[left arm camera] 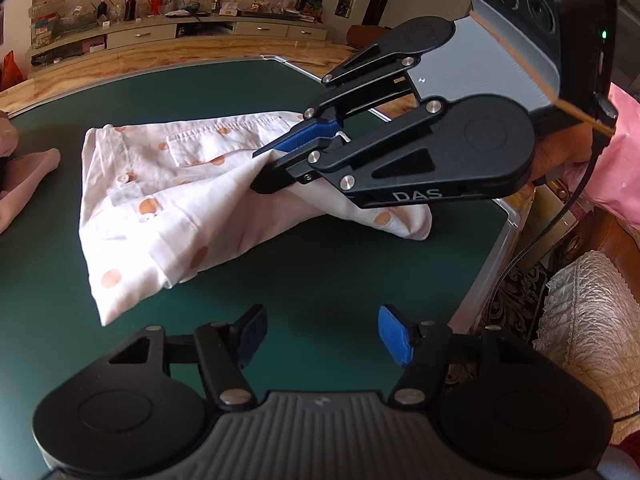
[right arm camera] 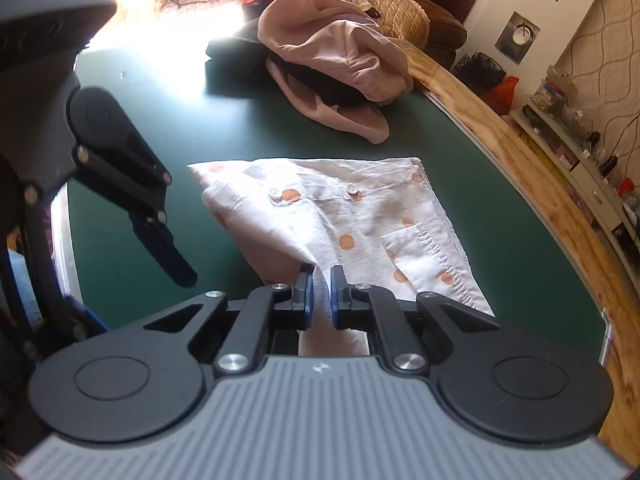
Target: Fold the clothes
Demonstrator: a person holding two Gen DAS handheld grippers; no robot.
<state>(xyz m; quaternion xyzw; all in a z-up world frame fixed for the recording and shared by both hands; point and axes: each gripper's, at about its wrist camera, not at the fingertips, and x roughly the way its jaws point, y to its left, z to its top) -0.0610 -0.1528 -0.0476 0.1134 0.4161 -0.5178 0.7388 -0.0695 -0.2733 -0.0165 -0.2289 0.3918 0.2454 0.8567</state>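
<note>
- A white cotton shirt with orange polka dots (left arm camera: 168, 200), buttons and a chest pocket is lying partly folded near the middle of the dark green table top (left arm camera: 280, 280), its folded edge running toward the far side.
- The right gripper (right arm camera: 320, 292) is pinching a fold of that shirt: its blue-padded fingers are standing nearly together with only the cloth between them, and the fabric is rising off the table in a ridge up to the tips.
- From the left wrist view, the same right gripper (left arm camera: 264, 168) is reaching in from the right edge of the table, held by a person's hand behind it, with a pink sleeve (left arm camera: 616, 168) showing.
- The left gripper (left arm camera: 322, 334) is hanging wide apart over bare green surface near the front edge, holding nothing, its tips just short of the shirt's near corner.
- In the right wrist view, one black finger of the left gripper (right arm camera: 168, 256) is pointing down just beside the shirt's left edge, apart from it.
- A crumpled pale pink garment (right arm camera: 332, 52) is sitting on top of something dark near the table's far edge, well apart from the shirt.
- A wooden rim (right arm camera: 520, 160) is running around the table's edge.
</note>
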